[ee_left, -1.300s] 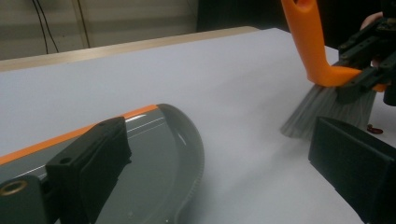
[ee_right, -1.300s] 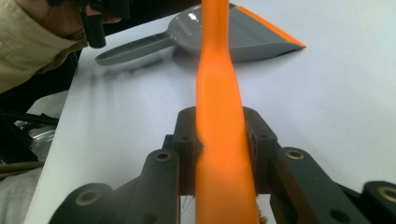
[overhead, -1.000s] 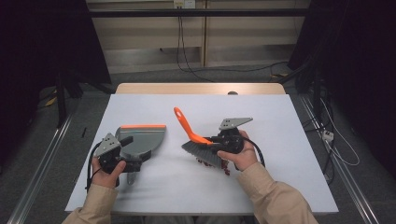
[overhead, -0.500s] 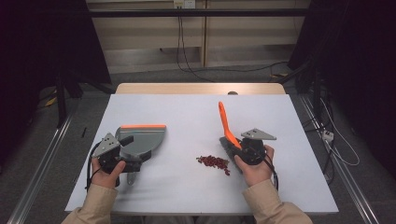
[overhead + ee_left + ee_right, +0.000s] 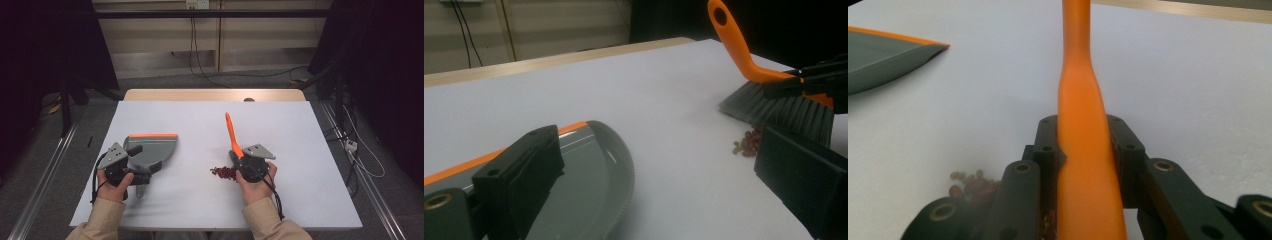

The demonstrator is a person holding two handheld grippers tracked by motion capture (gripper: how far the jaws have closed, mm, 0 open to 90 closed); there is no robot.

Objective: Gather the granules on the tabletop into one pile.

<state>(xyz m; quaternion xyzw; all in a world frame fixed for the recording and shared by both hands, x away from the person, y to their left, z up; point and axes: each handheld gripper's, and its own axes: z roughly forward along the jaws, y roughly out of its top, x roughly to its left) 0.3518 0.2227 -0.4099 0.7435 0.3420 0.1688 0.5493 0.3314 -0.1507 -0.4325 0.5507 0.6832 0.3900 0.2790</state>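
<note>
Now, from the high view, you sit at the near edge of a white table [image 5: 300, 130] with a gripper in each hand. Your left gripper [image 5: 131, 169] holds a grey dustpan [image 5: 155, 150] by its rear; the pan lies flat on the table's left half, its orange lip [image 5: 153, 135] facing away from you. Your right gripper [image 5: 245, 162] is clamped on an orange brush [image 5: 232, 135], whose handle rises and leans away from you. Just to the left of that gripper lies a small heap of red beans [image 5: 223, 172], well apart from the dustpan.

Next, in the left gripper view, one black jaw sits over the dustpan [image 5: 594, 165] at the lower left and the other stands at the lower right, clear of the pan. From this angle you cannot tell whether the jaws press on the pan's handle. Across the table [image 5: 624, 85] the brush [image 5: 744, 45] stands with its grey bristles [image 5: 784, 107] down at the surface, held by the right gripper [image 5: 819, 80]. The beans [image 5: 748, 143] lie just in front of the bristles, on the dustpan's side.

Finally, in the right gripper view, both jaws of your right gripper [image 5: 1083, 145] press against the sides of the brush [image 5: 1080, 125] handle, which runs straight up the middle. The beans [image 5: 973, 185] show low at the left, close beside the jaw, and a corner of the dustpan [image 5: 883, 57] lies at the upper left.
</note>
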